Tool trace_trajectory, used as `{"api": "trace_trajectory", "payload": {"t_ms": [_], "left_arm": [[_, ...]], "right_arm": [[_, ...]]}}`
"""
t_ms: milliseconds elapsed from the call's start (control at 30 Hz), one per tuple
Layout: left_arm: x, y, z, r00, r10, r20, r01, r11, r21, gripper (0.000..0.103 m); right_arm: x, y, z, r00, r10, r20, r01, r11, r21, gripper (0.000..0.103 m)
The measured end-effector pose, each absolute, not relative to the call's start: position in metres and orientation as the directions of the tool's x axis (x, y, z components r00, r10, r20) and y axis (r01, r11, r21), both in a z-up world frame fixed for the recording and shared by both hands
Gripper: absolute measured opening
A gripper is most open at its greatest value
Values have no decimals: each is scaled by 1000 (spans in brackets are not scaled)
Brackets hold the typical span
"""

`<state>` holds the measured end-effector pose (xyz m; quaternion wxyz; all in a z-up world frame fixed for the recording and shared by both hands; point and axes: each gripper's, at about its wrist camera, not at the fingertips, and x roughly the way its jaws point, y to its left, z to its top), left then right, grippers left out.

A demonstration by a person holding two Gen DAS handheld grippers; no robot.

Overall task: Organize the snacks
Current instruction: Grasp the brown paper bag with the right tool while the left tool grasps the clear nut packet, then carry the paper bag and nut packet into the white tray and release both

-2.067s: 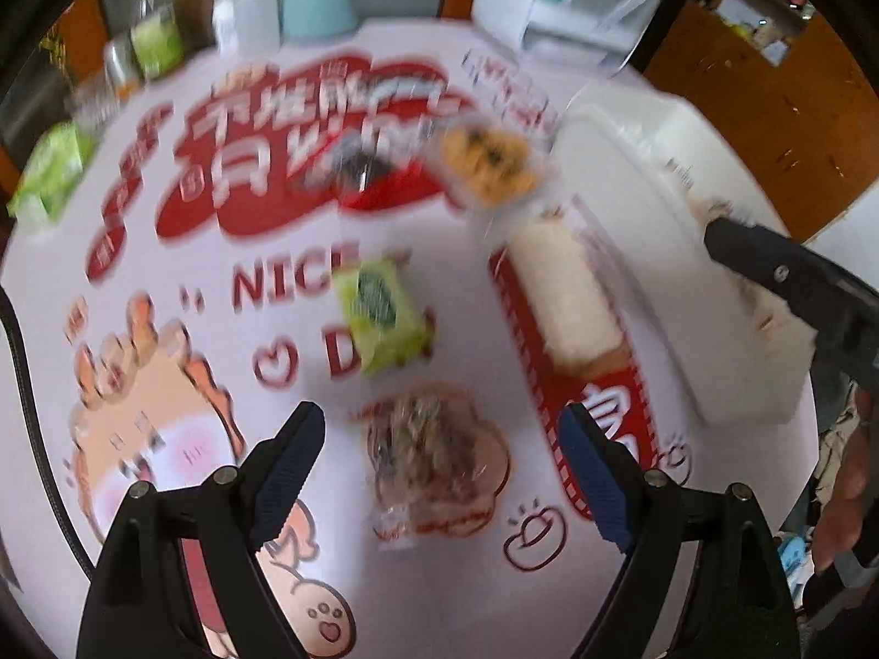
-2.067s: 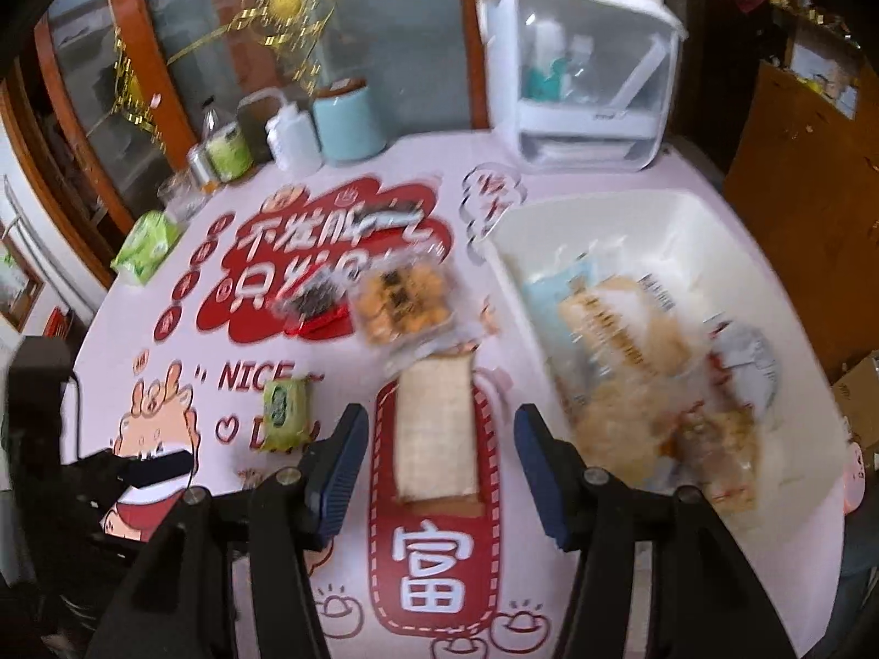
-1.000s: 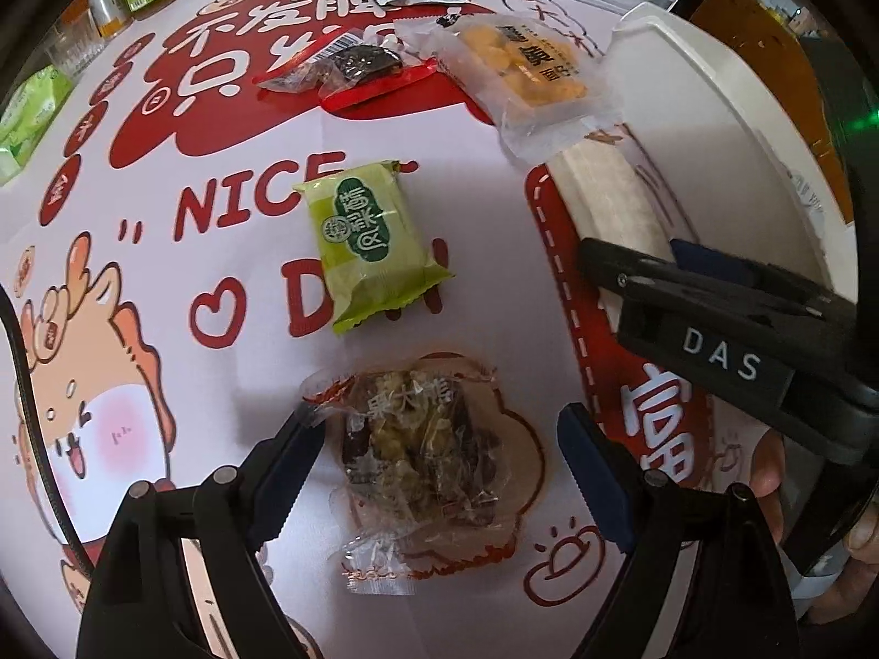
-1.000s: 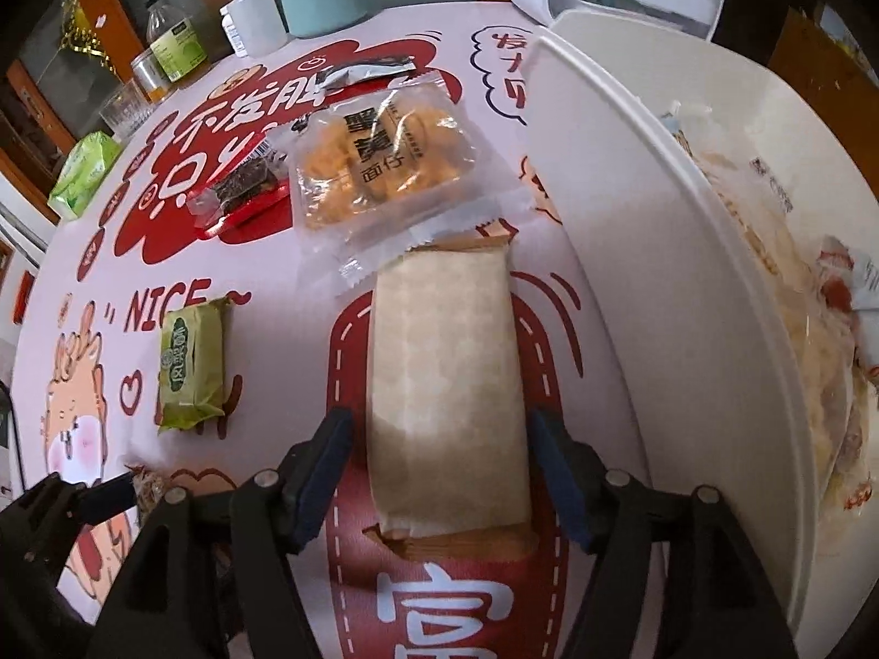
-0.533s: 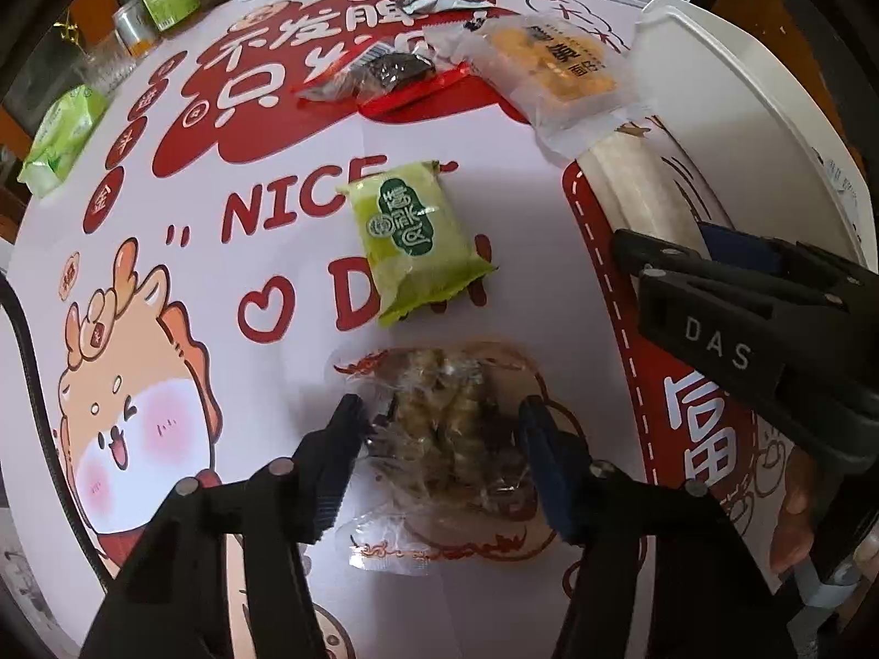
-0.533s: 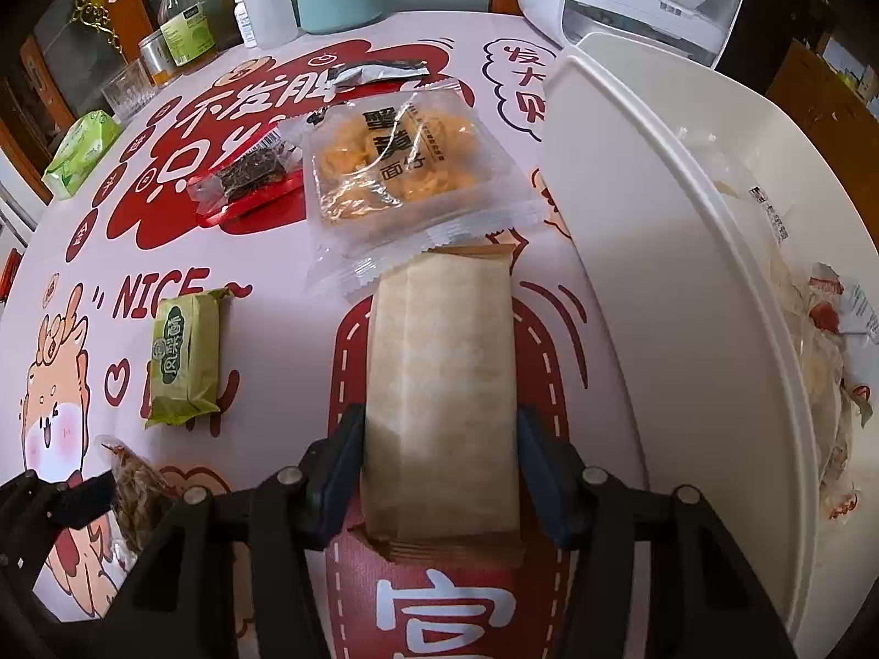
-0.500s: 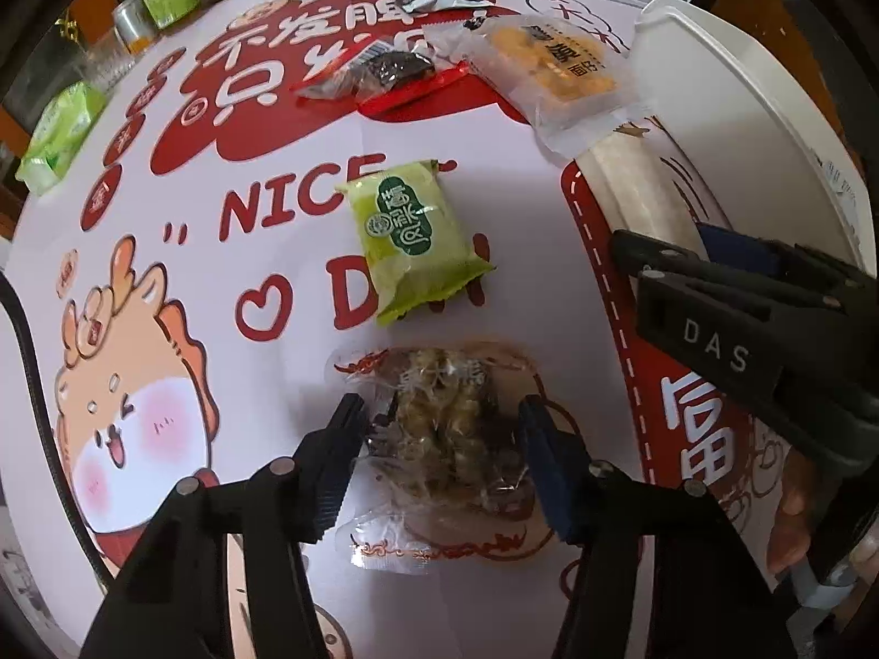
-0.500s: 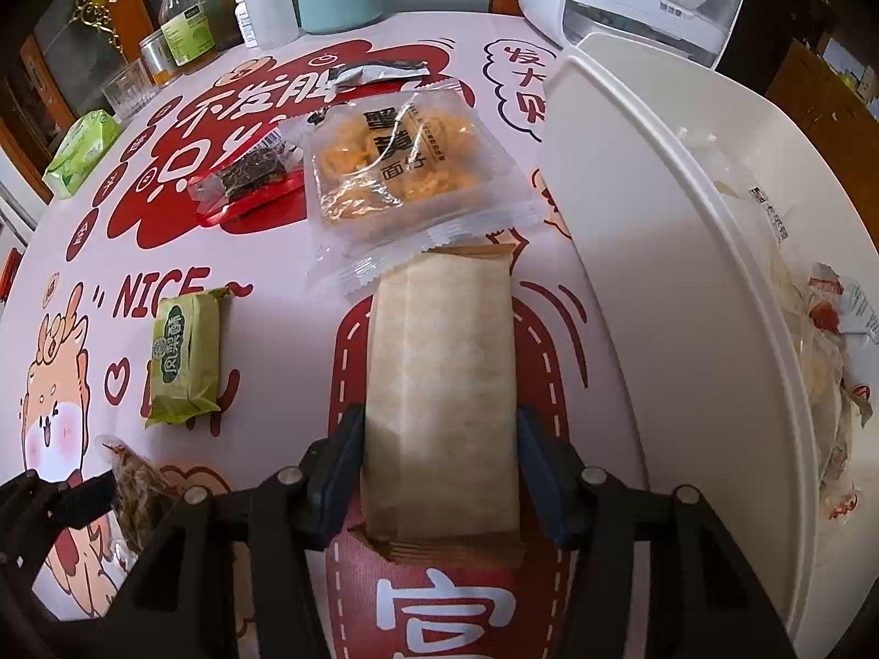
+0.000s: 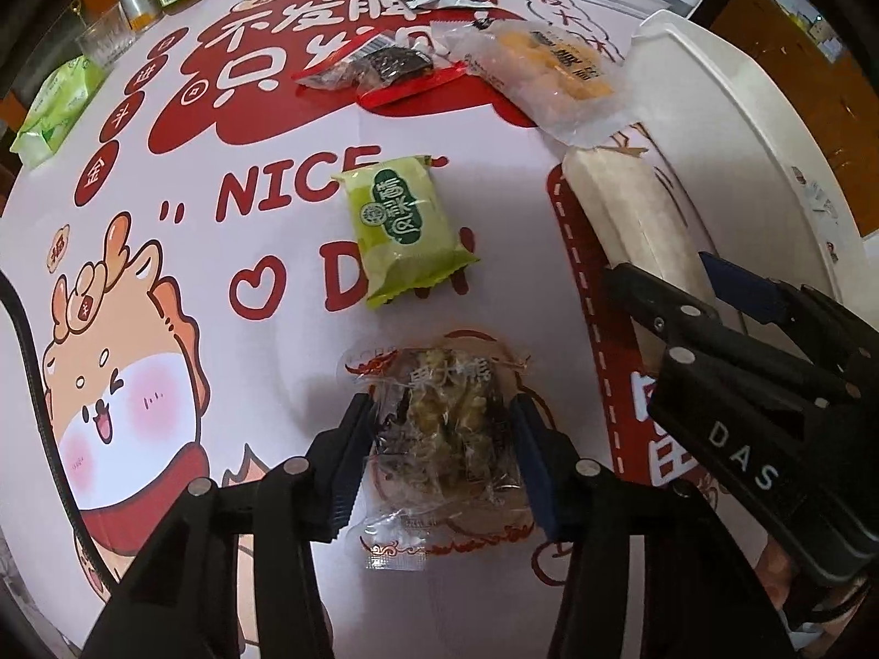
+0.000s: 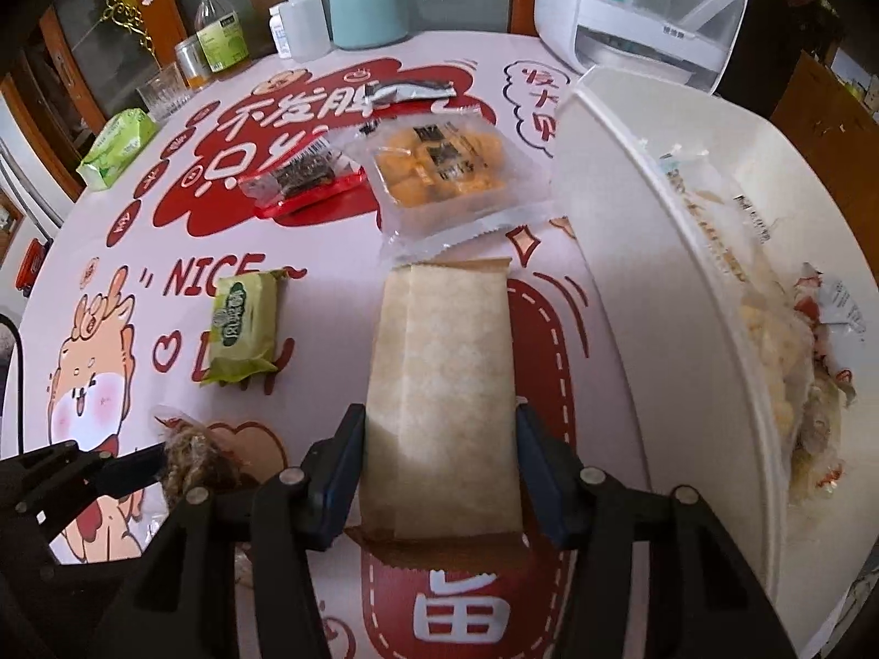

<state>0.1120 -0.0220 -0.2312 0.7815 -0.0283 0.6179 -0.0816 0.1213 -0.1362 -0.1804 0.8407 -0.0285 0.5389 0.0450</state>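
Note:
My left gripper (image 9: 442, 456) is shut on a clear-wrapped nut snack (image 9: 445, 428) that lies on the table. My right gripper (image 10: 439, 464) is shut on a long beige wafer pack (image 10: 445, 384); the pack also shows in the left wrist view (image 9: 632, 219). A green snack pack (image 9: 406, 230) lies just beyond the nut snack. A yellow biscuit pack (image 10: 445, 170) and a red-edged dark snack (image 10: 307, 181) lie farther back. A white bin (image 10: 632, 252) on the right holds several snacks.
A silver-black sachet (image 10: 412, 92) lies at the back. Bottles and jars (image 10: 220, 38), a teal canister (image 10: 365, 8), a green tissue pack (image 10: 118, 148) and a white appliance (image 10: 648, 5) line the far table edge.
Both grippers came down onto their snacks and closed: the left on the nut snack, the right on the beige pack.

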Motion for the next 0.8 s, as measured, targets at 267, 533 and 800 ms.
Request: {"api": "trace_trajectory", "payload": {"t_ms": [267,533,800], "left_arm": [[103,-22,-206,257,-166,-952,103,984,-144,49],[92,-30,-164,332,-189,-924,135,979,-152,49],[100,-76,-121,409,-232,-883,224,963,-149,49]], "right_arm": [[106,-146,-151,472,70,-879,-102,995,25,54],[85,-167,-107,557,73,-827,-82,996,33,54],[67,-211,-69,639,10,-769,22,999,32,54]]}}
